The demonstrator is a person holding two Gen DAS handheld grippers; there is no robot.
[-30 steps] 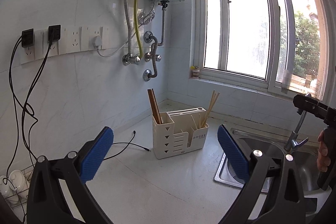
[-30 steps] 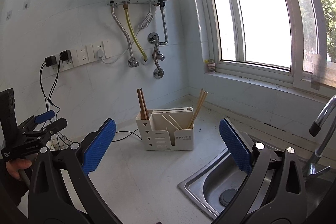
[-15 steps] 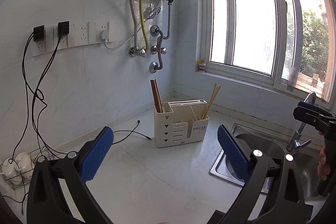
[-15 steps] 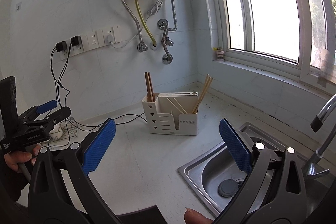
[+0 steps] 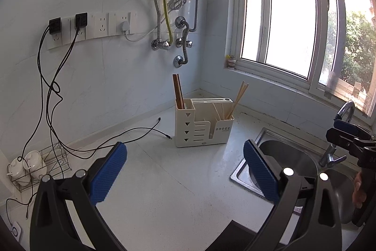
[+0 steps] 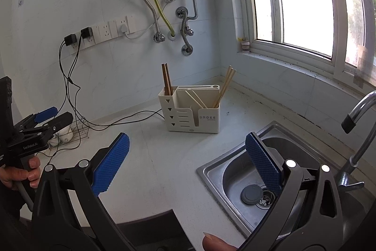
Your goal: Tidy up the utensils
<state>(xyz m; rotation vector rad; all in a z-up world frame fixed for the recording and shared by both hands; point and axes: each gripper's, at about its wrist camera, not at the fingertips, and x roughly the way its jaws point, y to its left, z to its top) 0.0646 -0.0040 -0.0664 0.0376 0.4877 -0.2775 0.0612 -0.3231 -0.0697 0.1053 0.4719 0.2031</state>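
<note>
Both grippers, left gripper [image 5: 184,172] and right gripper [image 6: 188,161], hang released and empty over the surface [image 5: 164,180]. Chopsticks [image 5: 178,91] stand sorted in the holder [image 5: 203,125], well apart from either.

white tiled wall [image 5: 112,77], bright window [image 5: 286,15], steel sink [image 6: 235,171]

I see a pale countertop [image 5: 164,182] carrying a cream utensil holder [image 5: 204,124] near its back corner, black cables [image 5: 131,133] trailing along the back edge, a wire rack [image 5: 47,164] of white cups at the left edge, and a steel sink [image 6: 265,171] set in on the right.
</note>
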